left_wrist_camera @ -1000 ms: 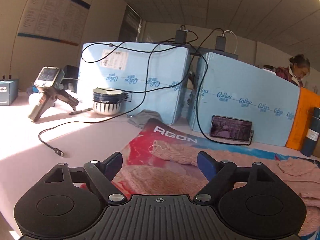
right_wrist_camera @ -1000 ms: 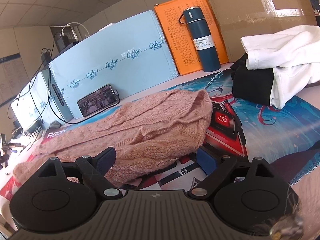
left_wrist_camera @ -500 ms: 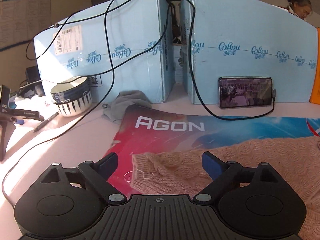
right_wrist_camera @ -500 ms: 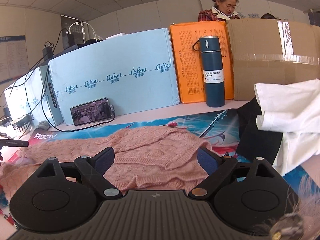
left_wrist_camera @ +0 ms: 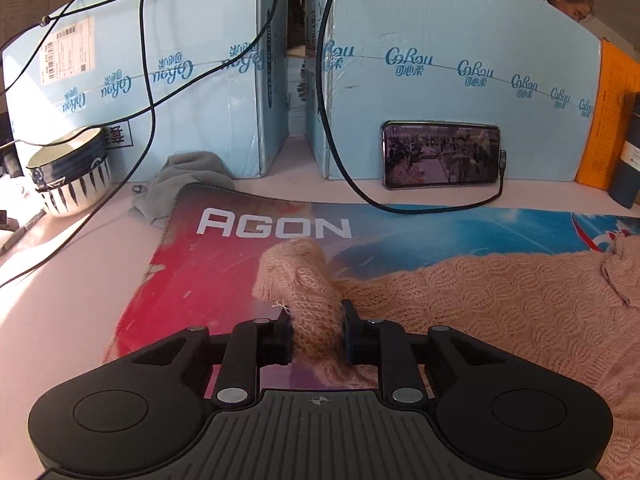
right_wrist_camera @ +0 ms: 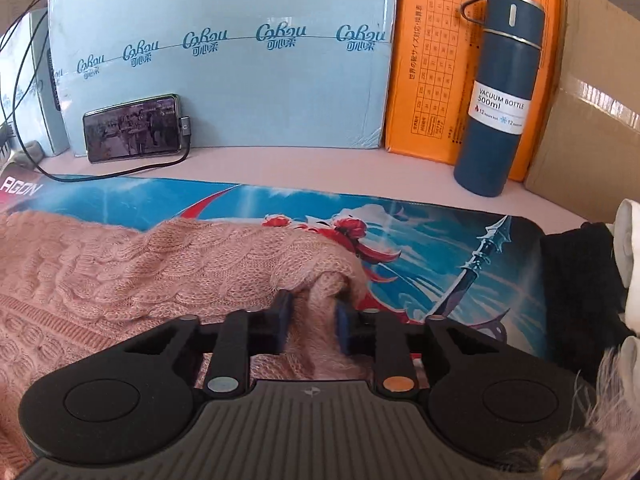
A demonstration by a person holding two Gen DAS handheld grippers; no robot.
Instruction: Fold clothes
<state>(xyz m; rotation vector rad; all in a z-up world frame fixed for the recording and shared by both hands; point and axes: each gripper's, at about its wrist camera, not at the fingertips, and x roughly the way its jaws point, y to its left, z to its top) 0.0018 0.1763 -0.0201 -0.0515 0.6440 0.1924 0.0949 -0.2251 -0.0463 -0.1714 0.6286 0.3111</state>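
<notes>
Left wrist view: the left gripper [left_wrist_camera: 317, 334] is clamped on a bunched end of the pink knit sweater [left_wrist_camera: 480, 300], which spreads off to its right across the printed desk mat [left_wrist_camera: 224, 264]. Right wrist view: the right gripper [right_wrist_camera: 310, 330] pinches another fold of the sweater [right_wrist_camera: 160, 264], the rest lying to its left; a blue vacuum bottle [right_wrist_camera: 496, 96] stands ahead, right.
</notes>
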